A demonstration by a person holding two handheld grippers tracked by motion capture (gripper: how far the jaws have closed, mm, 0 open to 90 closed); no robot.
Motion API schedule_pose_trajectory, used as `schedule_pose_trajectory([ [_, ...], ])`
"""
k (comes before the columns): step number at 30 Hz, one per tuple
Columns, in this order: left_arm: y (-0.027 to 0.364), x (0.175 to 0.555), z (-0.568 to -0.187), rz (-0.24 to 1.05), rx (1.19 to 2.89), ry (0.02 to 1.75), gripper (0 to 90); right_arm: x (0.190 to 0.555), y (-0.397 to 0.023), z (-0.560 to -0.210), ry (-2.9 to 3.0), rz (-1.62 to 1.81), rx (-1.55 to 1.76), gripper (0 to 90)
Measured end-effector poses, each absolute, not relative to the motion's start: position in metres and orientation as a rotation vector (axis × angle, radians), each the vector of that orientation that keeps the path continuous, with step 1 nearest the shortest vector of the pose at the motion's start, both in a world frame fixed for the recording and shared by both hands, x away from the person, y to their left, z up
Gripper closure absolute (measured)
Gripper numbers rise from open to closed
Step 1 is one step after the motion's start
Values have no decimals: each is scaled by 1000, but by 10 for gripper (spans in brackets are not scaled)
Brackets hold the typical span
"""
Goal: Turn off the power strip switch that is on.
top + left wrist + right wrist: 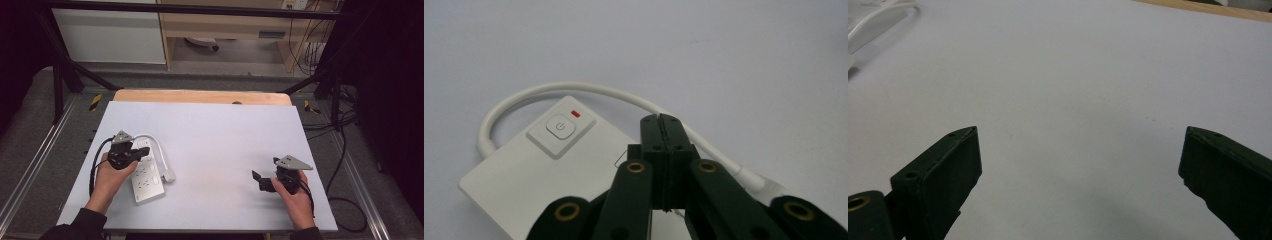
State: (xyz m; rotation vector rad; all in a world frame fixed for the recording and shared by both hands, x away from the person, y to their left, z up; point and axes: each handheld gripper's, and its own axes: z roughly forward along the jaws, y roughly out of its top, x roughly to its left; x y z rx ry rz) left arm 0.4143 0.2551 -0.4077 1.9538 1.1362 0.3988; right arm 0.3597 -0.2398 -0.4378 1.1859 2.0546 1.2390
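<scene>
While both of my hands rest low over the bench (215, 130), I note the following. My left gripper (142, 152) sits above the far end of a white power strip (147, 182), which lies flat on the pale sheet at the left side of the bench, near my edge of it. In the left gripper view the jaws are pressed together with nothing between them, and their tips hang over the strip's top face, just beside its square power button (560, 127). A small red light (575, 114) shows next to that button. Whether the tips touch the casing I cannot tell.

The strip's white cable (159, 147) leaves the far end, loops round in an arc and runs back along the right side of the strip to a white plug (169, 176) lying on the sheet, just beside the strip. In the left gripper view the cable (574, 90) curves behind the closed jaws.

My right gripper (259, 181) is at the right side of the bench, well apart from the strip, pointing left. Its jaws stand wide apart and hold nothing; the right gripper view shows bare sheet between them. My left hand (111, 177) and right hand (295, 192) each wrap a gripper body.
</scene>
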Motion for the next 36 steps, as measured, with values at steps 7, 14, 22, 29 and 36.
schedule_pose_trajectory([
  [7,251,415,-411,392,1995,1125,899,360,-240,-438,2056,1237,1185,41],
  [14,250,415,-415,385,2012,1134,899,360,-239,-438,2063,1228,1180,41],
  [22,252,417,-417,382,2028,1140,899,360,-239,-438,2065,1226,1178,41],
  [29,251,417,-419,384,2040,1144,900,360,-239,-438,2066,1225,1176,41],
  [36,250,418,-421,392,2051,1141,900,360,-239,-439,2070,1224,1175,41],
])
